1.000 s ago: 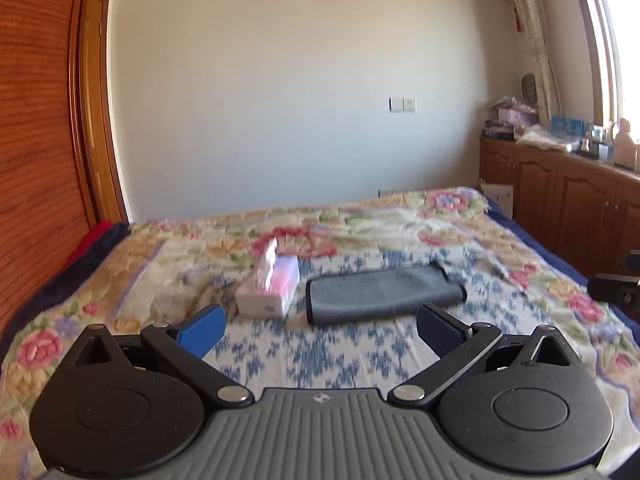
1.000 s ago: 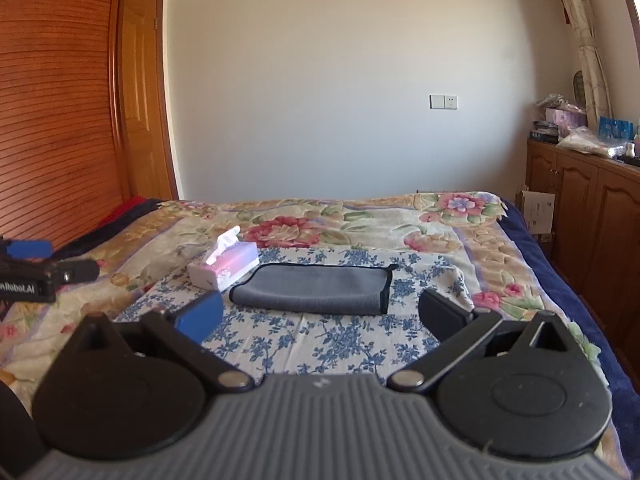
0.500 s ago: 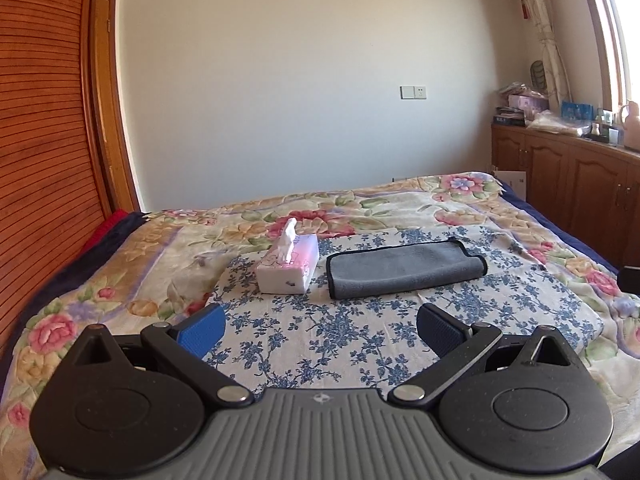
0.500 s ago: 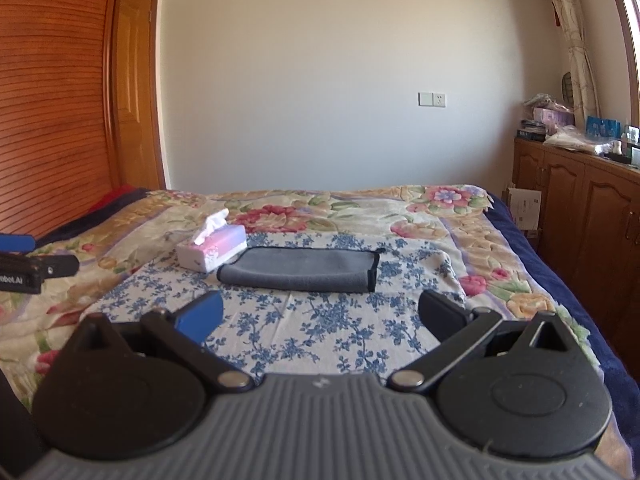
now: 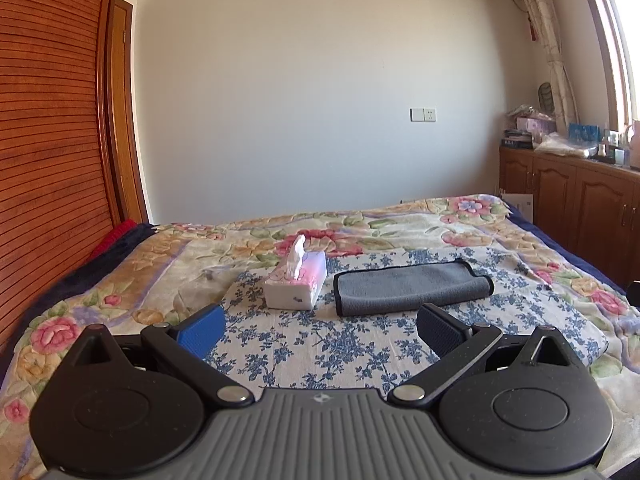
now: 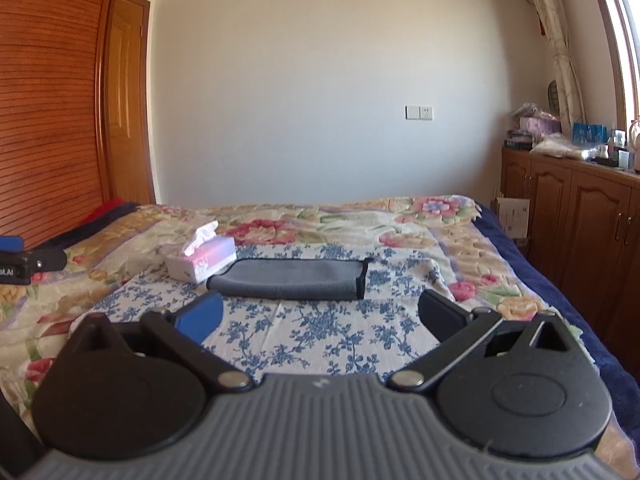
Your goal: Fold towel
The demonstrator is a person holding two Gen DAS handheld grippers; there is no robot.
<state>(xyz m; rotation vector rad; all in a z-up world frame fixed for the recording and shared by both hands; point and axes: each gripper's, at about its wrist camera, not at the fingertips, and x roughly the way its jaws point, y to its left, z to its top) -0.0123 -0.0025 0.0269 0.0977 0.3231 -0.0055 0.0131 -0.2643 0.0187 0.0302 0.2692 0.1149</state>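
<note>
A grey towel [image 5: 412,287] with a dark edge lies folded into a long strip on the blue-flowered cloth [image 5: 320,344] on the bed; it also shows in the right wrist view [image 6: 290,279]. My left gripper [image 5: 319,330] is open and empty, held well back from the towel. My right gripper [image 6: 319,315] is open and empty, also back from the towel. The tip of the left gripper shows at the left edge of the right wrist view [image 6: 24,264].
A white and pink tissue box [image 5: 296,286] stands just left of the towel, also in the right wrist view [image 6: 202,259]. A wooden headboard [image 5: 48,140] rises on the left. Wooden cabinets [image 6: 580,224] line the right wall past the bed's edge.
Both grippers have pulled back and risen from the bed, so the towel and tissue box look farther away. The towel has not moved. Both stay open.
</note>
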